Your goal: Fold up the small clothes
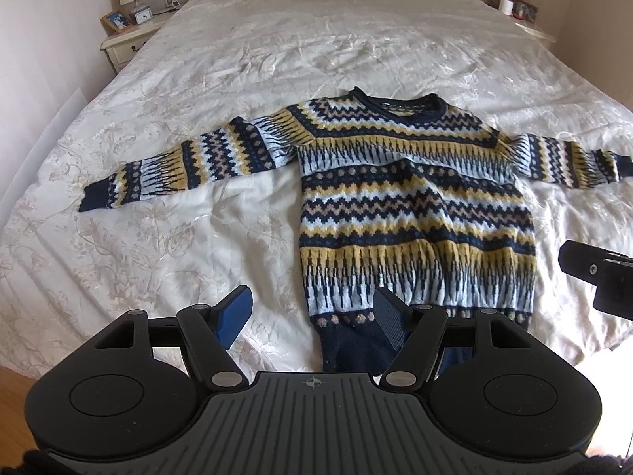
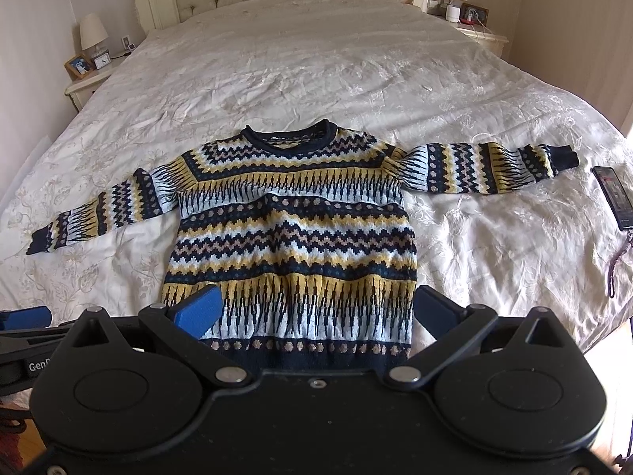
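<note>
Both grippers' jaws wide apart

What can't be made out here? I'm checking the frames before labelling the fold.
- Sweater hem: in the right wrist view, covered by the right gripper body.
- Sweater's right cuff: in the left wrist view, cut off at the frame edge.
- Phone screen: too small to read.
- Framed photo: too small.

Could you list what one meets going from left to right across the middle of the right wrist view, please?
Sweater's left sleeve cuff → sweater body → its right sleeve cuff → phone lying on the bedspread.
</note>
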### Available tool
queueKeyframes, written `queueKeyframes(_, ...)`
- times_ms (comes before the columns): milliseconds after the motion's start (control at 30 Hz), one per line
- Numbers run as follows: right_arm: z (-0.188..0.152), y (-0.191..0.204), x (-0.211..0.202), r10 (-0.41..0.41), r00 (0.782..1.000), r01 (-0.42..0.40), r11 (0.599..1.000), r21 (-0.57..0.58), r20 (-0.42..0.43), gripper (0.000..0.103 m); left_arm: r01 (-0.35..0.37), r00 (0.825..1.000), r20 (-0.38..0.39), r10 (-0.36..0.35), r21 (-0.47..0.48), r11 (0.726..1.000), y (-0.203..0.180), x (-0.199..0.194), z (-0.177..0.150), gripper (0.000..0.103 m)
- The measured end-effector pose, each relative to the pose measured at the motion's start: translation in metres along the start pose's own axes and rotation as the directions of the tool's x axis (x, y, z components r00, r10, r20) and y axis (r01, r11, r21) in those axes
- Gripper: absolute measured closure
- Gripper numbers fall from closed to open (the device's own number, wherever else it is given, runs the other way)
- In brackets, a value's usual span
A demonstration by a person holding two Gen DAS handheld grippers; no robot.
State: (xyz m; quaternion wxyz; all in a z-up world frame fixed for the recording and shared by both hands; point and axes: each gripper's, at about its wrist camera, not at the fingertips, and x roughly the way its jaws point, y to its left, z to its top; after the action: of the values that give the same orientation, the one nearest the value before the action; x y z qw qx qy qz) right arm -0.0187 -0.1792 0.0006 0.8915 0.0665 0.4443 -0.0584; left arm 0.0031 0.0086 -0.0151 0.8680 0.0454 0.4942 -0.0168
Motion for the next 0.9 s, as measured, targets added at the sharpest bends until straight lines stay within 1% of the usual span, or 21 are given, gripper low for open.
queueKeyframes(200, -0.0016, -0.0013, 0.0033, -0.003, 1.0, 0.003, 1.0, 0.001, -0.011, 0.001, 0.0, 1.0, -0.027, 0.0, 0.001, 1.0, -0.0015, 0.0038, -0.002, 0.036)
queueKeyframes(900, 0.0001, -0.002, 0.0039, -0.008, 1.0, 0.008, 1.0, 0.001, -0.014, 0.001, 0.006, 0.999, -0.05, -0.006, 0.004, 1.0, -0.0067, 0.0101, -0.0012, 0.036)
